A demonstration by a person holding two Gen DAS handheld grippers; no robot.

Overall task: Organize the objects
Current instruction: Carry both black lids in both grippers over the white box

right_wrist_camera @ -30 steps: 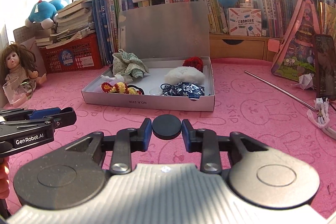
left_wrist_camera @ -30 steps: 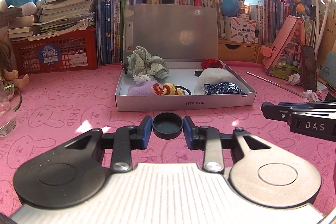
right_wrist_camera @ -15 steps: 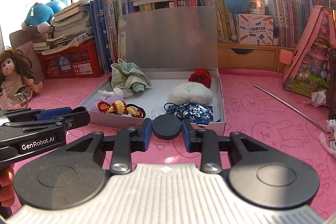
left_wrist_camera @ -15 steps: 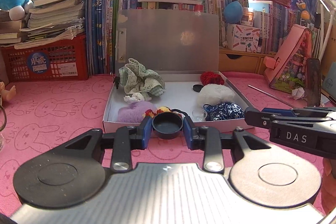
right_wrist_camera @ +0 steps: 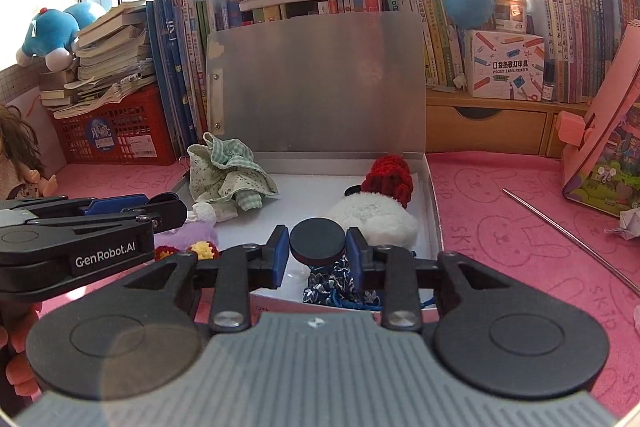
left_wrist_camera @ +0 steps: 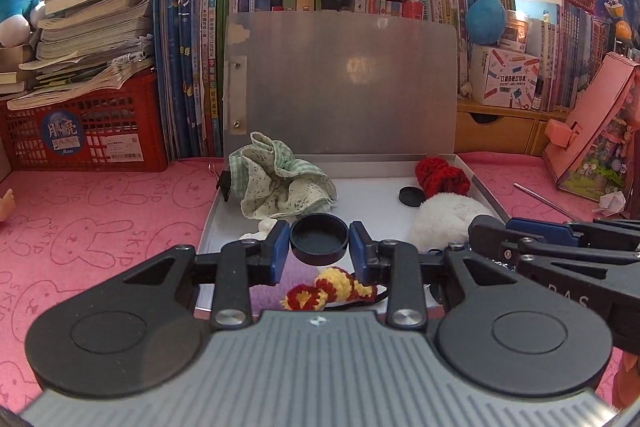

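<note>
My left gripper point(left_wrist_camera: 319, 242) is shut on a small black round cap point(left_wrist_camera: 319, 237), hollow side up, held over the front of the open white box point(left_wrist_camera: 486, 189). My right gripper point(right_wrist_camera: 317, 242) is shut on a black round lid point(right_wrist_camera: 317, 239), flat side up, also above the box's point(right_wrist_camera: 434, 211) front part. Inside lie a green checked cloth point(left_wrist_camera: 280, 187), a red knitted piece point(left_wrist_camera: 440, 177), a white fluffy piece point(left_wrist_camera: 444, 213), another black cap point(left_wrist_camera: 412, 195), a red-and-yellow crochet band point(left_wrist_camera: 328, 289) and a blue patterned pouch point(right_wrist_camera: 340, 285). Each gripper shows in the other's view.
The box's silver lid point(left_wrist_camera: 340, 83) stands upright at the back. Books, plush toys and a red basket point(left_wrist_camera: 84, 131) line the far wall. A pink case point(left_wrist_camera: 600, 143) and a metal rod point(right_wrist_camera: 572, 231) lie to the right, a doll point(right_wrist_camera: 20, 163) to the left.
Both grippers have moved forward from the pink mat to above the box's front edge, each still holding its black round piece. The box looks closer and larger.
</note>
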